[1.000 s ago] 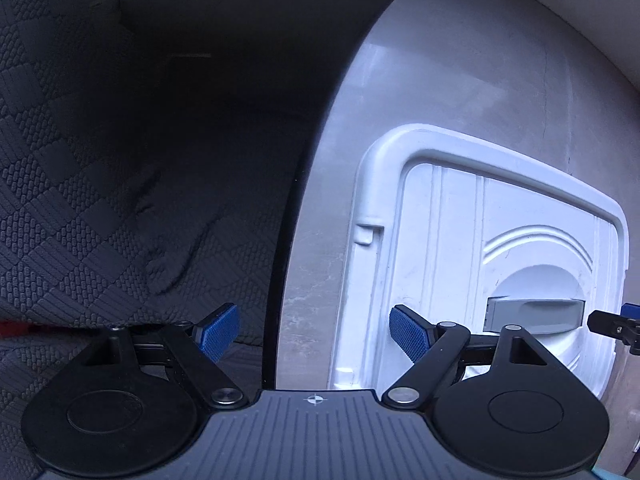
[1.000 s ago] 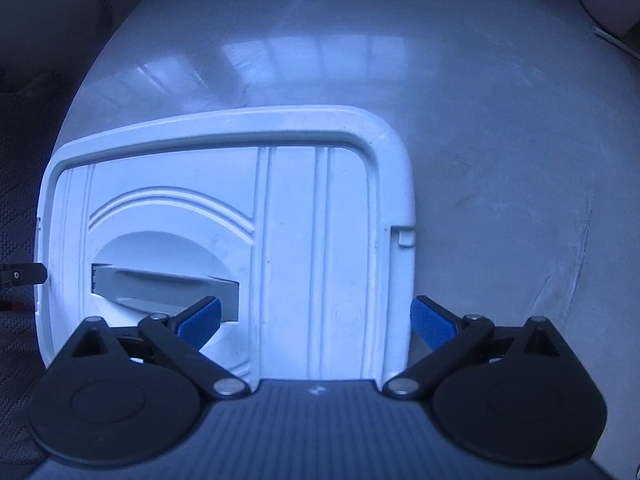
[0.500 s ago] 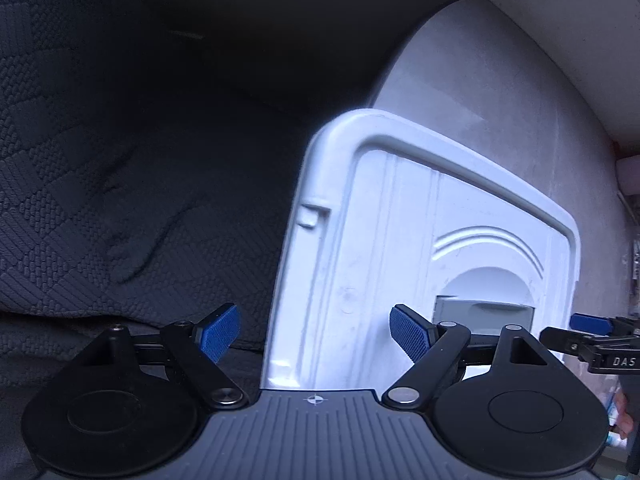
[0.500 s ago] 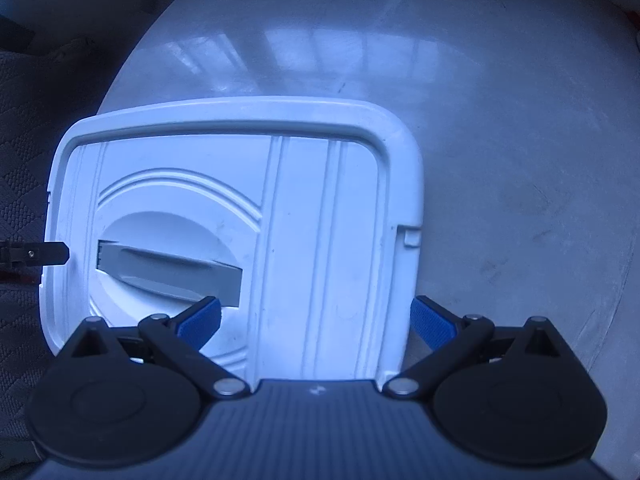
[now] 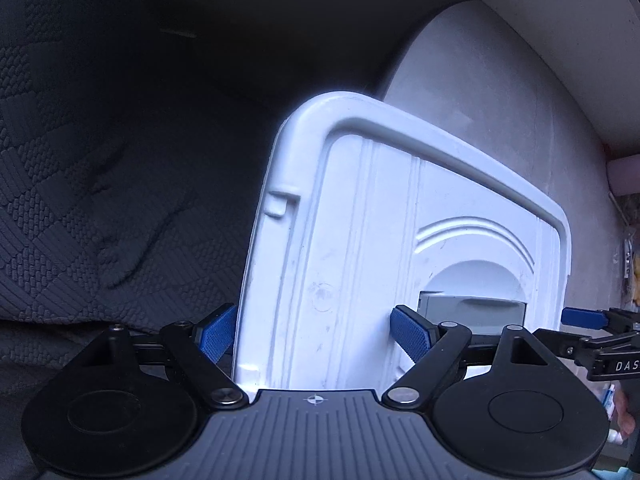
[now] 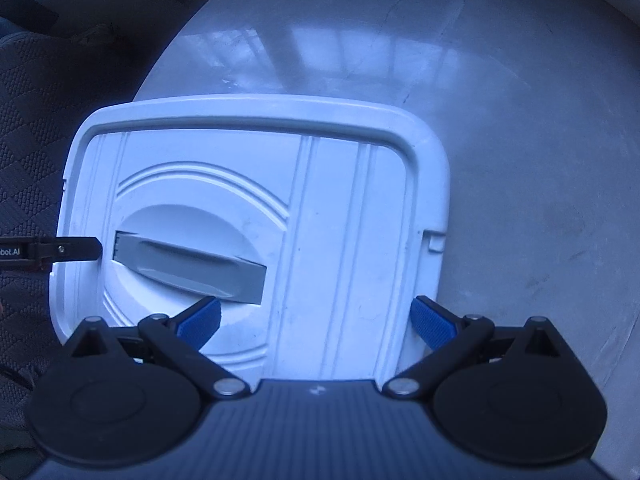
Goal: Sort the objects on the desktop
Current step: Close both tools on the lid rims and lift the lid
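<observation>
A white plastic lid (image 5: 360, 220) with a grey recessed handle (image 5: 472, 312) lies face up under both grippers. My left gripper (image 5: 314, 336) straddles its left end: the left pad sits just outside the rim and the right pad above the lid, jaws wide apart. In the right wrist view the lid (image 6: 340, 200) and its handle (image 6: 188, 264) fill the middle. My right gripper (image 6: 318, 322) straddles the right end the same way, its right pad against the outer rim. The lid's left corner overhangs the table's edge. Its near edge is hidden behind the gripper bodies.
The lid rests over a pale glossy round table (image 6: 520, 120), which curves away at the left. Dark quilted fabric (image 5: 100, 200) lies below and beside that edge. A pinkish object (image 5: 624, 172) and small clutter stand at the far right, near a person's hand (image 5: 624, 416).
The lid has travelled with both grippers towards the table's curved edge, and its left corner now hangs over the dark fabric. Both jaws kept their width.
</observation>
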### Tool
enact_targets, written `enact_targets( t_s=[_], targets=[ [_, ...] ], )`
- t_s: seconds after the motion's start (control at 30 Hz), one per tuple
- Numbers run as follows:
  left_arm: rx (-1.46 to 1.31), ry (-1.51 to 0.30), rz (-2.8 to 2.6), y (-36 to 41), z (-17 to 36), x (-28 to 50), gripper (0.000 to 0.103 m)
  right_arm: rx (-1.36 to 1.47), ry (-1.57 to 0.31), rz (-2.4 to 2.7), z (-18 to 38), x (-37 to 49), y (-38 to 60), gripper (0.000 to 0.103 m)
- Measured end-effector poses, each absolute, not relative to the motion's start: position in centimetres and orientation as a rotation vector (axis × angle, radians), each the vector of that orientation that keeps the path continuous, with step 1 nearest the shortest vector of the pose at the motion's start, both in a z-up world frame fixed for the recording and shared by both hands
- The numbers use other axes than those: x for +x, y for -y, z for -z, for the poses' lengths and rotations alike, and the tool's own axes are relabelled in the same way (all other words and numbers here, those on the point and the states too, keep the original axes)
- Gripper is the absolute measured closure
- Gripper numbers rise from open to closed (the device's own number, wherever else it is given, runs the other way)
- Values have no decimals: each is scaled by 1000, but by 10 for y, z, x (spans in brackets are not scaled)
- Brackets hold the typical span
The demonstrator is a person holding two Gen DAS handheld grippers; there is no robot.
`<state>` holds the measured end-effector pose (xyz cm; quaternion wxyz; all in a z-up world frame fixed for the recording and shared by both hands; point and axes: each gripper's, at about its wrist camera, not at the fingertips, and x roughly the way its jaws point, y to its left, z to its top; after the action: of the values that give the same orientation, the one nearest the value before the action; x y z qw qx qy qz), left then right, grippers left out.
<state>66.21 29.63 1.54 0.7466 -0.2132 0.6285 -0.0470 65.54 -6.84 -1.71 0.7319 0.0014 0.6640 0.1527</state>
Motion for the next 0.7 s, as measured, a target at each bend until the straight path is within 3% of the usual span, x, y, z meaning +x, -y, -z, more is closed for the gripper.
enact_targets(
  t_s=[0.7],
  targets=[
    [-524, -1295, 192, -324, 15, 651, 20, 15, -1445, -310, 36, 666, 78, 1]
  ],
)
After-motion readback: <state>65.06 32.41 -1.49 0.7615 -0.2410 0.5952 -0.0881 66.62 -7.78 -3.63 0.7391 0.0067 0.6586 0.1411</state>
